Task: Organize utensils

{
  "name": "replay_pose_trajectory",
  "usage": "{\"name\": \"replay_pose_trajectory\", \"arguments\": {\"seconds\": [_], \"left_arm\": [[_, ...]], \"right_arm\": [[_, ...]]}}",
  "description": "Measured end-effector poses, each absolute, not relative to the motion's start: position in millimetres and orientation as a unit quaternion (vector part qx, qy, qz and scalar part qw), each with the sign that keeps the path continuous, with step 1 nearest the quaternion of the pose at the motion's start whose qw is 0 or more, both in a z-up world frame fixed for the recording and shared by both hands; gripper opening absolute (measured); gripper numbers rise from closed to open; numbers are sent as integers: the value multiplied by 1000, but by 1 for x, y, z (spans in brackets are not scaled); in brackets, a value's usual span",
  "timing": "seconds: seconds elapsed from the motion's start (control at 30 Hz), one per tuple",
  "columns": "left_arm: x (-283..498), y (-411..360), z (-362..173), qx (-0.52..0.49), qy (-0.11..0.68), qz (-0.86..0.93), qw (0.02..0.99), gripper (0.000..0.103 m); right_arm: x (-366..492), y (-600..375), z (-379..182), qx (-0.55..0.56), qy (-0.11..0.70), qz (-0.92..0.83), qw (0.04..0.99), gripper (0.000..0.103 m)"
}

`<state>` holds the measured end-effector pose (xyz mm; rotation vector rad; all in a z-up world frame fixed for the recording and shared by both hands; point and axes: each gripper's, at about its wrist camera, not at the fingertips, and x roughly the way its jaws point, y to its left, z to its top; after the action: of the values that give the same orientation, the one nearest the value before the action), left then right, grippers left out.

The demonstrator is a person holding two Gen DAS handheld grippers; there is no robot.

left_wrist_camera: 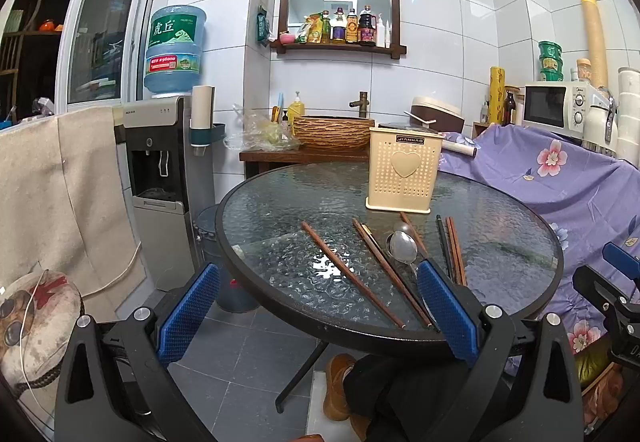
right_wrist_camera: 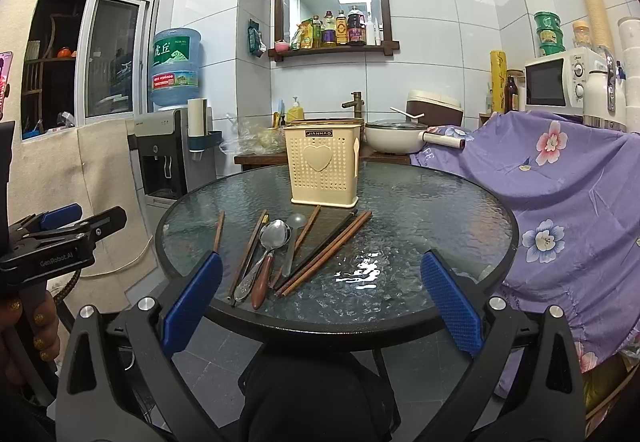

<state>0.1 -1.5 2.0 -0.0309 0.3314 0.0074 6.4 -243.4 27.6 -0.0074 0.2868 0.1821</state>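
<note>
Holding both sets of jaws wide and empty at the near rim of the glass bench [right_wrist_camera: 460, 201], I saw the utensils ahead: chopsticks [right_wrist_camera: 326, 252] and spoons [right_wrist_camera: 274, 236] lay loose, long axes running away from me toward the cream holder [right_wrist_camera: 324, 169]. They sat nearer my right gripper [right_wrist_camera: 320, 306]'s left pad; my left gripper [left_wrist_camera: 318, 316] looked equally close.

Brown and black chopsticks [right_wrist_camera: 326, 248] and metal spoons [right_wrist_camera: 274, 234] lie scattered flat before an upright cream perforated holder [right_wrist_camera: 323, 169] bearing a heart.
</note>
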Motion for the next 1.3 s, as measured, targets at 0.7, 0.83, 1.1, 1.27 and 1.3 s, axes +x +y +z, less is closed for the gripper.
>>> {"name": "replay_pose_trajectory", "arguments": {"seconds": [0.7,0.83,1.1,1.27,1.3], "left_arm": [[-2,0,-2,-11,166,4,986,97],[-1,-1,-1,-11,167,4,986,97],[-2,0,-2,-11,166,4,986,97],[-2,0,-2,-11,167,4,986,97],[-2,0,-2,-11,168,4,986,97]], "right_arm": [[5,-243,29,-2,146,93,985,98],[5,-242,29,-2,147,93,985,98],[6,-242,28,-2,148,93,985,98],[6,-242,28,-2,148,93,985,98],[6,-242,28,-2,148,93,985,98]]}}
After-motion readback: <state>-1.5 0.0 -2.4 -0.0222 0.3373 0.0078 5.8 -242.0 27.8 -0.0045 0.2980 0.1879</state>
